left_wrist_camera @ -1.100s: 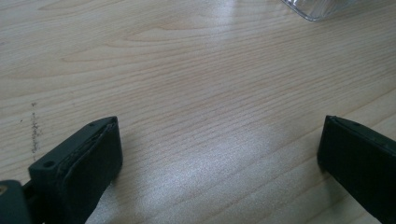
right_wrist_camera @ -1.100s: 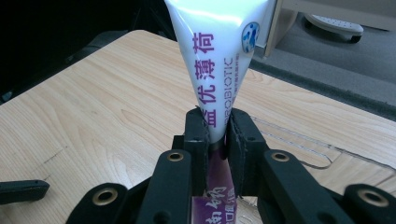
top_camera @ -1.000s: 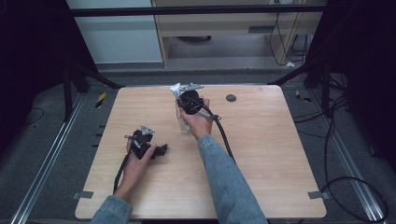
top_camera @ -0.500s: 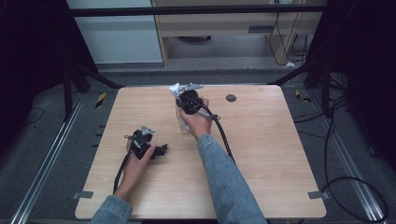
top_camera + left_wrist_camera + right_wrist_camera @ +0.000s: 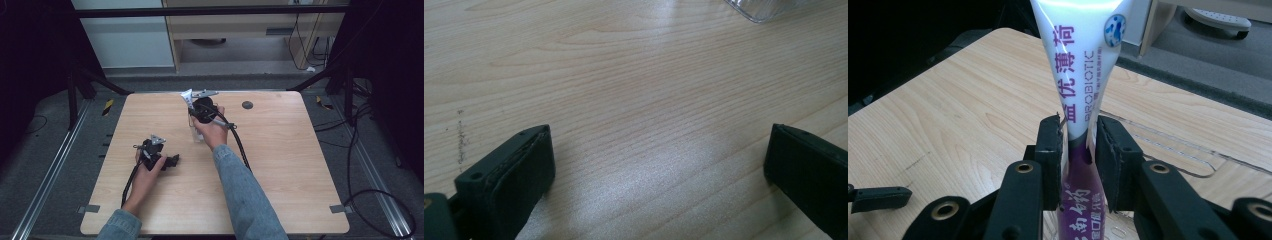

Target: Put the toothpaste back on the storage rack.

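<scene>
Toothpaste tube is standing upright between the pads of the right claw, its lower purple end dropping into a clear glass cup on the table. The jaws have just been opening a little, and in the right gripper view the pads are sitting close on either side of the tube, one seeming to touch it and the other showing a thin gap, so the grip is apparently easing. Judging from that, the step in hand is setting the tube down in the cup, and the next move calls for spreading the jaws wider and lifting straight up so the tube is not dragged out or the cup tipped. Farther out, the left claw is resting near the table's front with its jaws wide apart and nothing between them. Counting: one tube, one cup, two claws, one small dark disc lying well apart.
</scene>
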`<state>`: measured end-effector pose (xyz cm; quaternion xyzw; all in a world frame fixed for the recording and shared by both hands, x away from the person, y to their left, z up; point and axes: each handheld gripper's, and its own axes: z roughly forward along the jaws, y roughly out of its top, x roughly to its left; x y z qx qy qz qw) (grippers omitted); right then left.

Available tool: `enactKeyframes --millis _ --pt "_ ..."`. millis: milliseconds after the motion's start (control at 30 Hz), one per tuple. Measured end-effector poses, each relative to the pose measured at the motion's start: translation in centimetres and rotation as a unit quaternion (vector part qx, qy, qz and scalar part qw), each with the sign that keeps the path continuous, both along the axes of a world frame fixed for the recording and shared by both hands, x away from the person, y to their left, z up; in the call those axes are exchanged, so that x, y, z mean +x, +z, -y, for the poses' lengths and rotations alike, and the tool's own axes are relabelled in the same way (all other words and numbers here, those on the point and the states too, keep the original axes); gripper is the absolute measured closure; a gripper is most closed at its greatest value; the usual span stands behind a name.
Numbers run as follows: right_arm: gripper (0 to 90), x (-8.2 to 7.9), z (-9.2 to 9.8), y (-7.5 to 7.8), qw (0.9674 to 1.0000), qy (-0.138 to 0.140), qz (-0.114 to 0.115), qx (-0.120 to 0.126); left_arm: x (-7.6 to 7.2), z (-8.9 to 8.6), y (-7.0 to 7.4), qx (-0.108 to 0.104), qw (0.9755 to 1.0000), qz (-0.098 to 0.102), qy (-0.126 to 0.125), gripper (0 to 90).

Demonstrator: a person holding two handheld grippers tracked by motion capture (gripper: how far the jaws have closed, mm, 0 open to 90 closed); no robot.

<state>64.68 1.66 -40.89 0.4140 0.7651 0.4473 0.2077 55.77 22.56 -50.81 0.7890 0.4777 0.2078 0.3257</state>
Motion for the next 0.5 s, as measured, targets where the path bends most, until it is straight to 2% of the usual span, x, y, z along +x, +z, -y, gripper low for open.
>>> enactKeyframes --millis 500 --pt "69.8 -0.9 1.1 0.4 0.9999 0.008 -0.005 -0.005 0.0 0.0 0.0 0.000 1.0000 0.000 0.000 0.0"
